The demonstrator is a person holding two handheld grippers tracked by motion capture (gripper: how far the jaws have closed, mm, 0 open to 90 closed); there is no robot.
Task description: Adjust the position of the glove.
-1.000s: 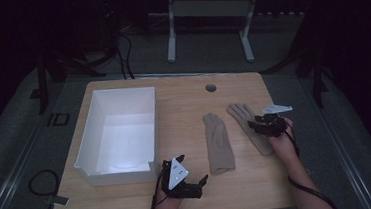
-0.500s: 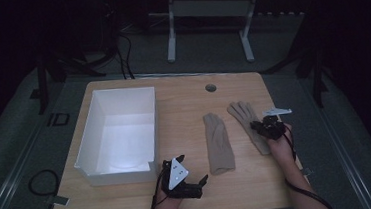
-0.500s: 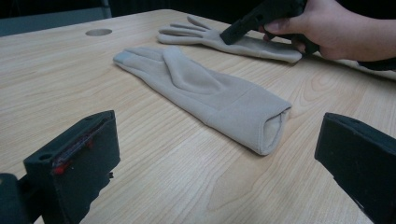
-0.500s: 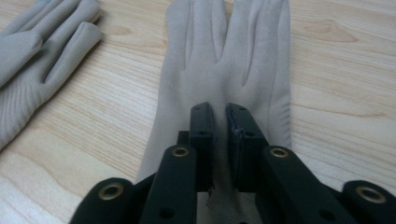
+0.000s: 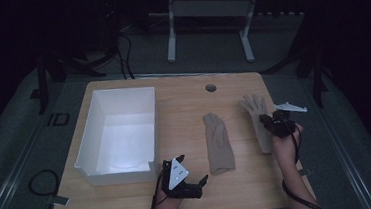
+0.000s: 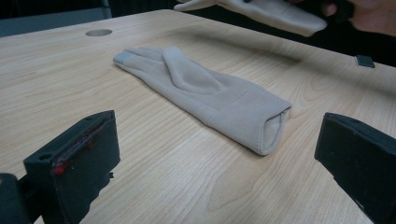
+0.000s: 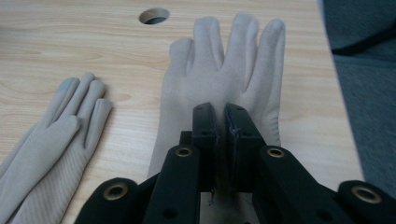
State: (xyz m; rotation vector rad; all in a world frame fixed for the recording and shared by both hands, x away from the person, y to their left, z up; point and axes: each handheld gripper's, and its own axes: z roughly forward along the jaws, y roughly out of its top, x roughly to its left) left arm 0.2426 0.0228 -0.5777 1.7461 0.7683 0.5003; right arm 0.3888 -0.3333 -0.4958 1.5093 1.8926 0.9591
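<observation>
On the right half of the wooden table (image 5: 182,92): two beige knit gloves. Right-hand glove (image 7: 224,74), fingers spread and pointing away from the person, lying near the table's right edge; pinched over the palm area by the right gripper (image 7: 221,116), whose black jaws have just been closing and now stand pressed together on a fold of the fabric. In the left gripper view this glove (image 6: 261,14) appears lifted clear of the wood at its cuff end. Second glove (image 5: 218,141), flat, fingers together, thumb folded across the palm, cuff toward the person; lies between the two grippers, apart from the first glove, untouched. Left gripper (image 5: 190,184), resting low at the table's near edge just beside the cuff of the second glove, jaws spread wide with bare wood between them. White open-topped box (image 5: 147,122), on the left half of the table, well apart from both gloves. Round cable hole (image 5: 211,88) in the tabletop toward the far edge.
</observation>
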